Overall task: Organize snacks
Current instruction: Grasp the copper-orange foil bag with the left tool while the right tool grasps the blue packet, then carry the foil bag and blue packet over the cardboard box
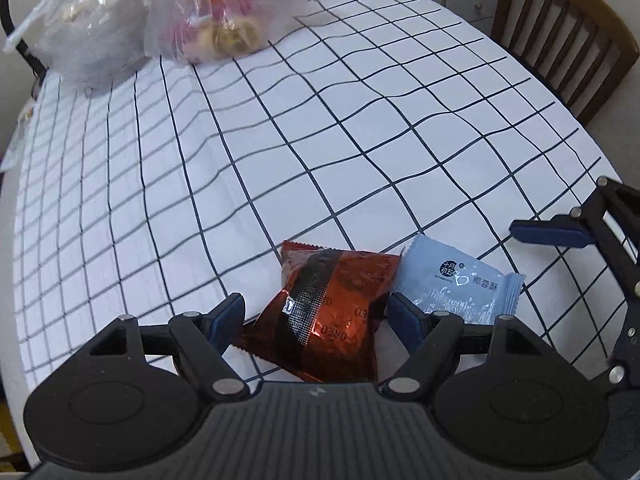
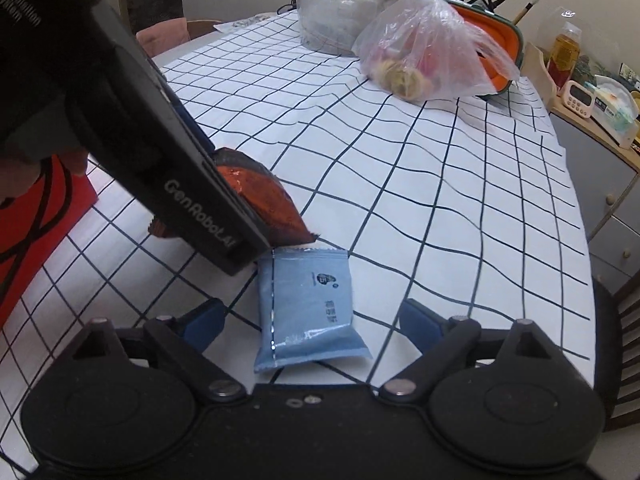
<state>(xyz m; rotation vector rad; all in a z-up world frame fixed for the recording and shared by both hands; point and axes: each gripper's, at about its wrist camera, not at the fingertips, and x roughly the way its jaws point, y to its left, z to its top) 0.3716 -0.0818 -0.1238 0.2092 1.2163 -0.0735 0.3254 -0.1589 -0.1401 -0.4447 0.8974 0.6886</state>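
Observation:
A red Oreo packet [image 1: 320, 312] lies on the checked tablecloth between the open jaws of my left gripper [image 1: 316, 316]. A light blue snack packet [image 1: 460, 284] lies just right of it, touching it. In the right wrist view the blue packet [image 2: 308, 308] lies between the open jaws of my right gripper [image 2: 308, 320]. The red packet [image 2: 264, 204] is partly hidden there by the left gripper's body [image 2: 168, 152]. The right gripper's fingers [image 1: 556, 232] show at the right edge of the left wrist view.
Two clear plastic bags of snacks [image 1: 208, 12] [image 2: 424, 56] sit at the far side of the table [image 1: 360, 120]. An orange basket [image 2: 500, 44] stands behind them. A wooden chair [image 1: 560, 36] stands beyond the table. A shelf with a bottle and timer [image 2: 576, 92] is at the right.

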